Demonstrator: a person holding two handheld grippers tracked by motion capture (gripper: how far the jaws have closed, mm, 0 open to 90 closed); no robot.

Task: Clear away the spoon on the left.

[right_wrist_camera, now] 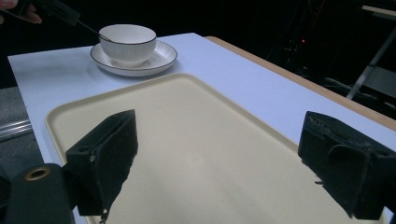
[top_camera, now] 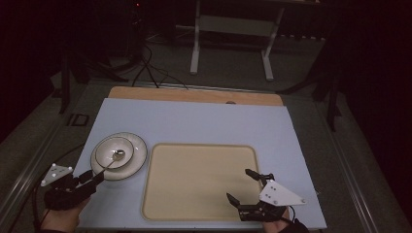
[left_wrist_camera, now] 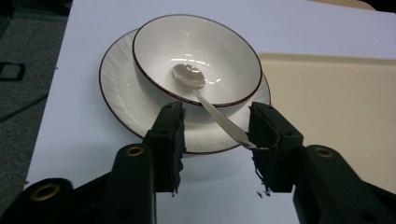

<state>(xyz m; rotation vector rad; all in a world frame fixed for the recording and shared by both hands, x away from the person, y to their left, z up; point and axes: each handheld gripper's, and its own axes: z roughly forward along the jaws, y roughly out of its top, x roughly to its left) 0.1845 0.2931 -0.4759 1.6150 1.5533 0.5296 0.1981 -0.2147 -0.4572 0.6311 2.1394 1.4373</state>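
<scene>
The left tongs (left_wrist_camera: 217, 123) sit at the near rim of a white ribbed saucer with a dark edge line (left_wrist_camera: 122, 100), jaws part-way apart and not yet pinching anything. A slim silver metal spoon (left_wrist_camera: 205, 95) lies between them: the tip of its handle reaches the inner face of the right-hand jaw in the left gripper view, whether touching it or just short of it cannot be told, while the other jaw stands clear of it. The spoon's round end rests in the bottom of a white ceramic bowl with a thin dark rim (left_wrist_camera: 154, 51), just ahead of the tongs, and the handle leans out over that rim toward them. The bowl stands on the saucer, and the saucer on the pale blue bench (left_wrist_camera: 84, 140).

In the high view the left tongs (top_camera: 94, 178) come in from the lower left corner of the bench, pointing at the saucer.

The right tongs (right_wrist_camera: 217, 168) are spread wide with nothing between them — they hover over the near right part of a flat cream rectangular tray with rounded corners (right_wrist_camera: 196, 140). The tray lies directly beneath and ahead of them, and the saucer sits beyond its far left corner. From above, the right tongs (top_camera: 243, 187) are well apart from the left pair, the tray between the two.
</scene>
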